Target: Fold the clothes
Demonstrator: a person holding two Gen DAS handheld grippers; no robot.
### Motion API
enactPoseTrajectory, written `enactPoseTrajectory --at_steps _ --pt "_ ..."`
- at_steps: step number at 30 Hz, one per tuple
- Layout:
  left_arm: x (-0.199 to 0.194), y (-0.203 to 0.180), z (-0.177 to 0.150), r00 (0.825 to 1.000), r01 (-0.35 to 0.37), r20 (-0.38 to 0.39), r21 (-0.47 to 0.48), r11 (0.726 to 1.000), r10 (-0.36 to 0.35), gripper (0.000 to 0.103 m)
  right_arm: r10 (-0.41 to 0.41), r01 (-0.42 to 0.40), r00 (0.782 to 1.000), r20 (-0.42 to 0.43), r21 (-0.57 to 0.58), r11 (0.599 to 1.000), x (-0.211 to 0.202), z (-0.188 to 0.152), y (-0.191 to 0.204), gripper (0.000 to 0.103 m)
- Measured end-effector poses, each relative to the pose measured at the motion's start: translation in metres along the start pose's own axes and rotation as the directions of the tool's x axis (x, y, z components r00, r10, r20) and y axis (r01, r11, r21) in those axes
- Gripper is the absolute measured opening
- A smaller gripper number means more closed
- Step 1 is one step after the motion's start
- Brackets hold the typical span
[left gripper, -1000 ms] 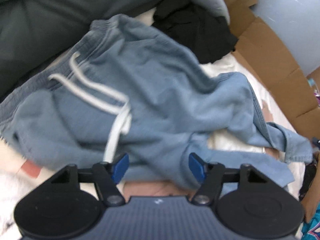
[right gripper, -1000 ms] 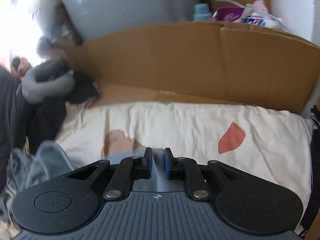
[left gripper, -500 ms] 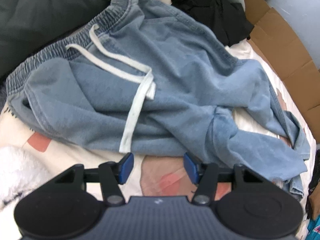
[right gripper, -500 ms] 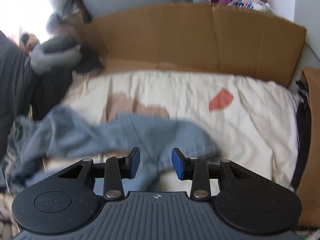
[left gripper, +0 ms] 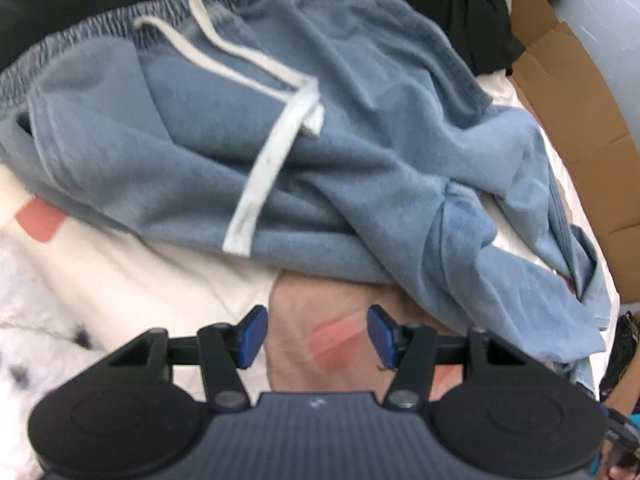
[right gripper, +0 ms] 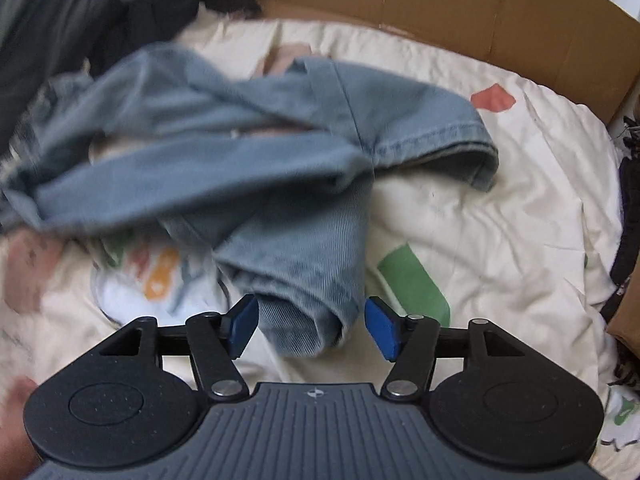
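In the left wrist view, blue drawstring sweatpants (left gripper: 360, 152) lie crumpled on a cream bedspread (left gripper: 132, 276) printed with coloured patches. Their elastic waistband sits at the far left of the heap, and a white drawstring (left gripper: 268, 168) trails across the front of them toward the camera. A black garment (left gripper: 460, 8) lies just beyond the sweatpants, with brown cardboard (left gripper: 580, 128) along their right side. The left gripper (left gripper: 316, 334) hovers just short of the sweatpants' near edge, its jaws about half open with only bedspread showing between them.

In the right wrist view, the sweatpants (right gripper: 248, 152) spread leftward across the bedspread (right gripper: 500, 208), and one leg cuff (right gripper: 308, 320) points at the camera. The right gripper (right gripper: 310, 326) has just been opening; its jaws stand wide on either side of that cuff, pads clear of the cloth. Cardboard (right gripper: 480, 4) walls the far side of the sweatpants.
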State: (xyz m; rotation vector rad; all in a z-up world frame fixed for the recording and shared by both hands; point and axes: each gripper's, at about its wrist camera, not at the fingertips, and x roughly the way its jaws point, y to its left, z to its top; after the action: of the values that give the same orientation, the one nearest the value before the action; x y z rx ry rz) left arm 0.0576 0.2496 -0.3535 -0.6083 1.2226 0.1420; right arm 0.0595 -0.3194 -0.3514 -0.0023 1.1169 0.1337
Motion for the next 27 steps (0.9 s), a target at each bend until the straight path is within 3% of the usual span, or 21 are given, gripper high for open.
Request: enactPoseTrajectory --at_steps 4,6,7,10,17,27 --pt "0.007 0.005 0.000 1.000 0.006 -0.005 -0.040 0.999 -0.006 0.058 0.024 -0.023 1.000 -0.011 0.036 0.999 0.012 -0.004 0.000 0.062" --pt "0.010 0.009 0.001 1.000 0.012 0.001 -0.072 0.997 -0.012 0.058 0.045 -0.045 0.999 0.007 0.068 0.997 0.012 -0.003 -0.004 0.044" --pt "0.011 0.009 0.001 1.000 0.019 0.005 -0.082 0.996 -0.019 0.058 0.057 -0.058 0.998 0.017 0.079 0.995 0.009 -0.002 -0.007 0.029" --pt "0.012 0.007 0.004 1.000 0.024 0.015 -0.077 0.997 -0.023 0.058 0.088 -0.092 0.995 0.041 0.124 0.988 -0.001 0.000 -0.018 0.009" --pt "0.011 0.006 0.007 0.998 0.042 0.060 -0.086 0.995 -0.037 0.058 0.086 -0.102 0.992 0.094 0.188 0.977 -0.047 0.002 -0.043 0.003" --pt "0.000 0.021 0.008 0.994 0.065 0.091 -0.141 0.988 -0.052 0.058 0.004 -0.031 0.993 0.114 0.232 0.972 -0.123 -0.005 -0.084 0.002"
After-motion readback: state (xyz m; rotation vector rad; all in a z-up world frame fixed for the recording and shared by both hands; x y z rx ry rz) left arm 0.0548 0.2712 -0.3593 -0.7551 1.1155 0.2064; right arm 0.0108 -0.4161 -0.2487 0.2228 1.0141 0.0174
